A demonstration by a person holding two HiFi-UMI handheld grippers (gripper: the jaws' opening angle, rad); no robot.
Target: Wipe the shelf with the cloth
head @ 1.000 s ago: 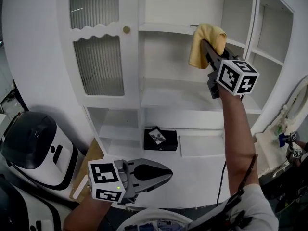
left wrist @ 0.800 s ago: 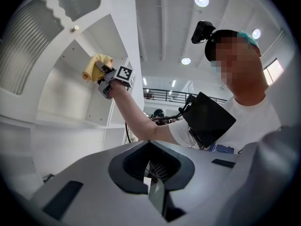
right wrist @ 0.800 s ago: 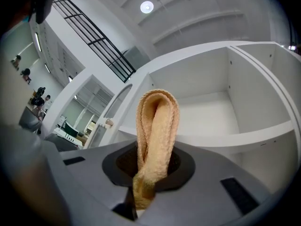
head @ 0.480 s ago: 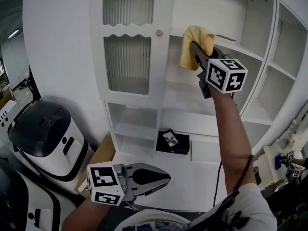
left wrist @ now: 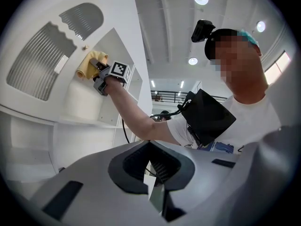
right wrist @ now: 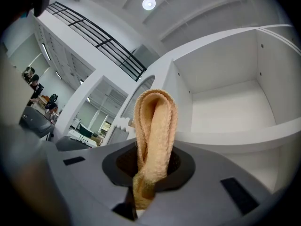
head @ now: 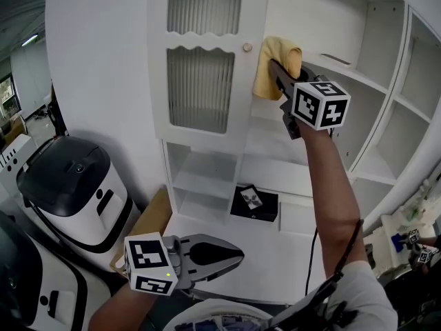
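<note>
The work area was a tall white cabinet (head: pixel 103 61) with open shelves and a ribbed-glass door (head: pixel 200 88) fitted with a small round knob (head: pixel 247 47).

1. Your right gripper (head: pixel 275 71) was raised to about 12 o'clock in the head view. Its jaws were clamped on a folded yellow terry cloth (head: pixel 272 64), which stood up between them in a loop.
2. The cloth sat at the left end of the white upper shelf (head: pixel 344 71), just beside the knob. In the right gripper view the shelf board lay at 3 o'clock of the cloth (right wrist: pixel 155 126). Contact with the board could not be confirmed.
3. Your left gripper (head: pixel 231 254) hung low at 7 o'clock, well apart from the cabinet. Its jaws were closed together with nothing between them.

Progress, as a judgement: wiping appeared under way or about to start at the left end. The shelf showed no visible mark of wiping, so the run toward 3 o'clock probably remained, and the lower shelves looked untouched.
</note>
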